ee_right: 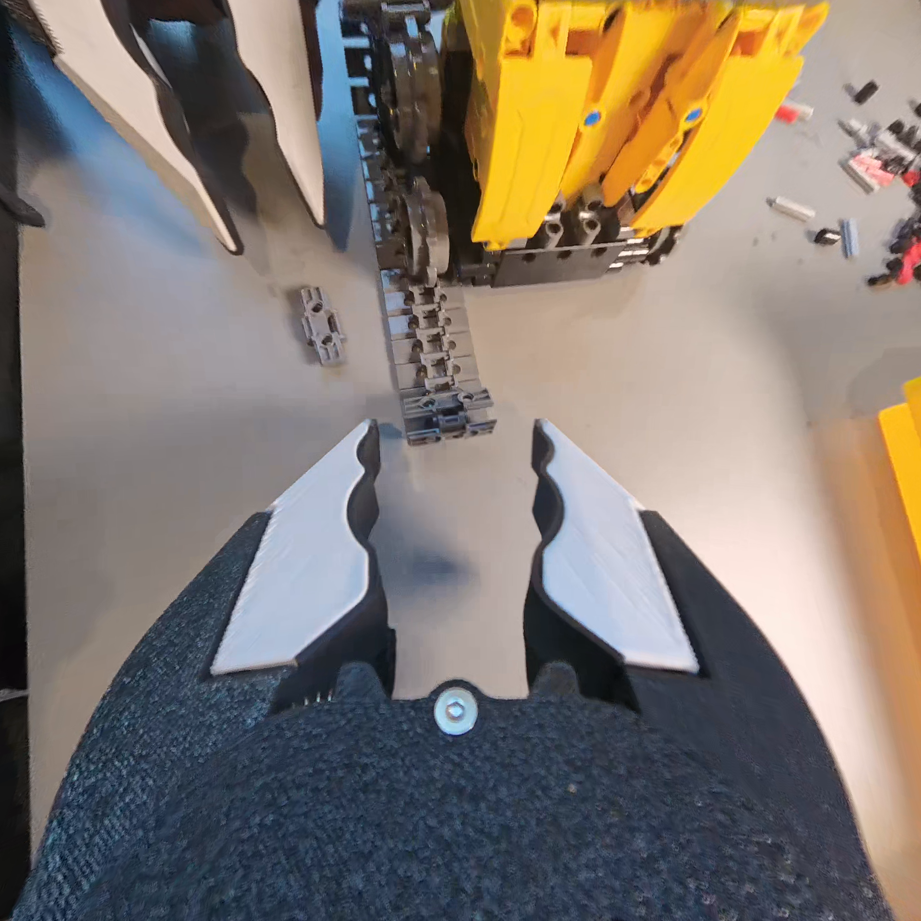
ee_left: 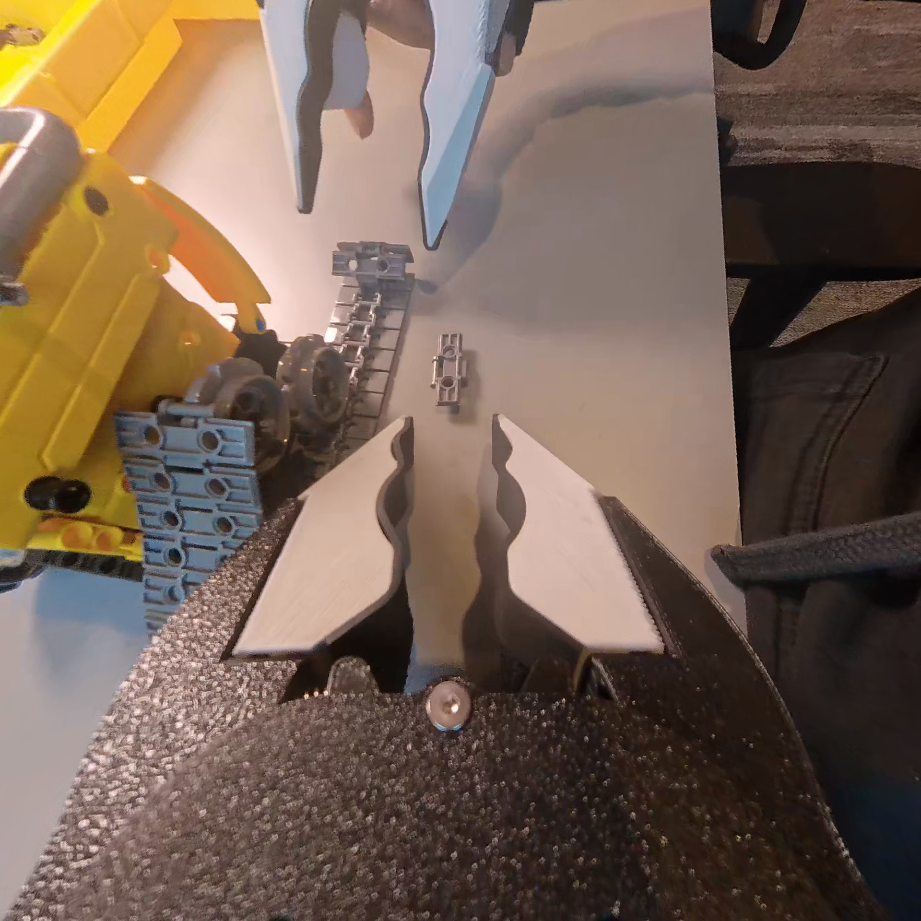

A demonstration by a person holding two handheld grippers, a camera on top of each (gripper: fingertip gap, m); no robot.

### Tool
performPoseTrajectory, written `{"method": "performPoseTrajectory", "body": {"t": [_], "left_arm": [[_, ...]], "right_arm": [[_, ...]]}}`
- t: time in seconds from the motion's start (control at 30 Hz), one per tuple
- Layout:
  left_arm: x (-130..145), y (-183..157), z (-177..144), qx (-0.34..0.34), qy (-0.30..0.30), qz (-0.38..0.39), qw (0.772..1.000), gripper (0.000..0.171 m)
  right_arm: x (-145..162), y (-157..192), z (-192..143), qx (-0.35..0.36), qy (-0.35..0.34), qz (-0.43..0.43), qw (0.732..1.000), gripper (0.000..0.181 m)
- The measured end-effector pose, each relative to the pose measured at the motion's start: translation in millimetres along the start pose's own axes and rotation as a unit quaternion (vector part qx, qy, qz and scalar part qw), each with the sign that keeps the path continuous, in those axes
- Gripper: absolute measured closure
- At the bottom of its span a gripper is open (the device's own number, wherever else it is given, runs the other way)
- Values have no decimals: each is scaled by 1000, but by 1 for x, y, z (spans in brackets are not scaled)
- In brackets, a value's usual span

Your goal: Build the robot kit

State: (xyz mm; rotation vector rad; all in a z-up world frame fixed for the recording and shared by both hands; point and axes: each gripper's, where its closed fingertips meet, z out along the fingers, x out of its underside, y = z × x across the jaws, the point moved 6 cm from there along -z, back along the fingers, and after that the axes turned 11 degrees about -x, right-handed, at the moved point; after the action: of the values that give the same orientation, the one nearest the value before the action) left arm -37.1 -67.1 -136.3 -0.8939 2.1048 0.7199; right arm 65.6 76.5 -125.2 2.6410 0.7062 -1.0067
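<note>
Grey track link [ee_left: 451,369], single and loose, flat on pale table [ee_left: 598,299], just ahead of left gripper [ee_left: 452,421]. Left gripper spread, pinching nothing, tips close to link but apart from it, link roughly on the line between the two fingers.

Right gripper [ee_left: 370,228] facing from the opposite side, also spread and empty, tips just short of the free end of track strip [ee_right: 438,349]. Strip laid out flat beside the link, near but not touching, far end running under the wheels [ee_right: 423,149] of yellow model [ee_right: 573,124].

Link small, thin and low on the table: probably little edge to catch, so likely easiest gripped across its narrow sides, with fingertips low. A judgement only.

Counts:
- two grippers, both empty
- one loose link
- one track strip on the table, plus a second stretch of track wrapped up the side of the model in the left view
- two dark wheels in a row
- one yellow model
- scatter of small red, grey and black parts [ee_right: 887,144] well off to the side, too blurred to count
- yellow flat pieces [ee_right: 902,448] at the right view's edge, number unclear

Dark cloth [ee_left: 822,448] beyond table edge.
</note>
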Motion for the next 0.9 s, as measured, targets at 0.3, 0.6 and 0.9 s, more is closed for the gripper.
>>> {"method": "performPoseTrajectory", "body": {"t": [0.3,0.6,0.9], "left_arm": [[-3,4,-3,-3,-9,-11,1000,143],[1,-6,14,12,28,-27,999,142],[-9,-9,32,-7,59,-12,998,147]], "right_arm": [[-1,-2,1,-36,-54,5,998,143],[18,1,8,-19,-2,16,1000,142],[-15,41,10,-17,14,-52,998,142]]}}
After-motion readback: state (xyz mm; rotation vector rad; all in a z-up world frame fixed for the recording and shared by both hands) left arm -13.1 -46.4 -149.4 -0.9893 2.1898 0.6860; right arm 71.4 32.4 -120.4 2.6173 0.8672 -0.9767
